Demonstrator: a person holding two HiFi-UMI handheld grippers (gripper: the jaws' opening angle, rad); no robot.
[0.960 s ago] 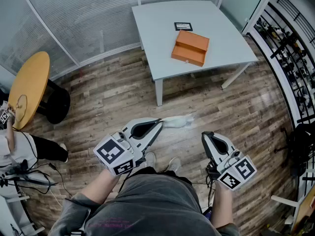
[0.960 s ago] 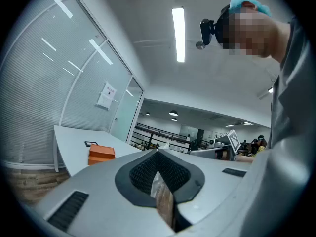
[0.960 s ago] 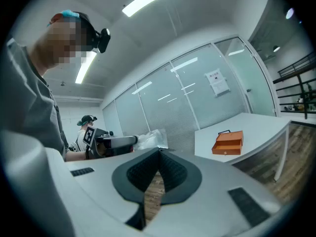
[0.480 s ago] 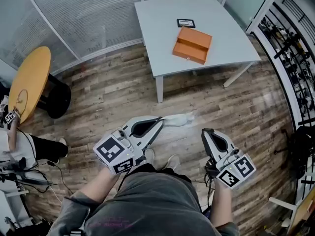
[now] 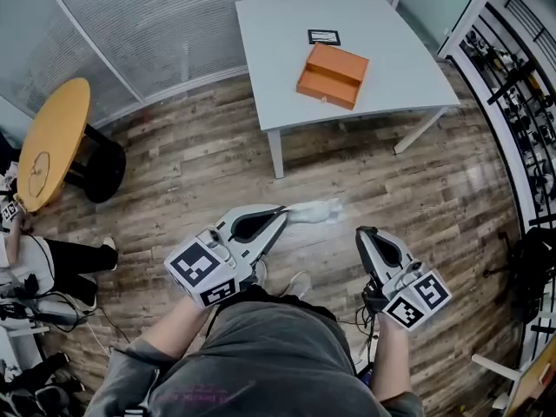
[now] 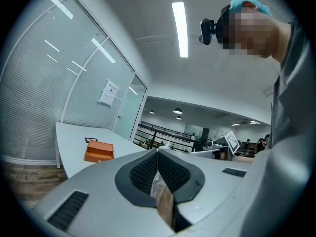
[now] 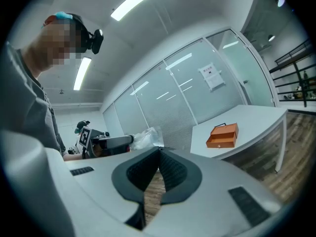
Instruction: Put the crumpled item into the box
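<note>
The crumpled item (image 5: 316, 211), a pale clear wrapper, sticks out of my left gripper (image 5: 282, 215), which is shut on it low over the wooden floor. In the left gripper view the wrapper (image 6: 159, 184) is pinched between the closed pads. My right gripper (image 5: 362, 233) is shut with nothing in it, to the right of the left one. The open orange box (image 5: 332, 76) sits on the grey table (image 5: 278, 50) well ahead of both grippers. From the right gripper view I see the box (image 7: 222, 135) far off and the wrapper (image 7: 145, 138) at the left gripper's tip.
A small black-framed card (image 5: 323, 36) lies behind the box. A round yellow table (image 5: 52, 150) stands at the left, with a seated person (image 5: 39, 263) and cables below it. Racks (image 5: 521, 85) line the right wall. Glass partitions stand behind the grey table.
Both grippers keep the same pose and the wrapper stays held. The table and box have slid slightly left in the view. The person at the left edge has moved down.
</note>
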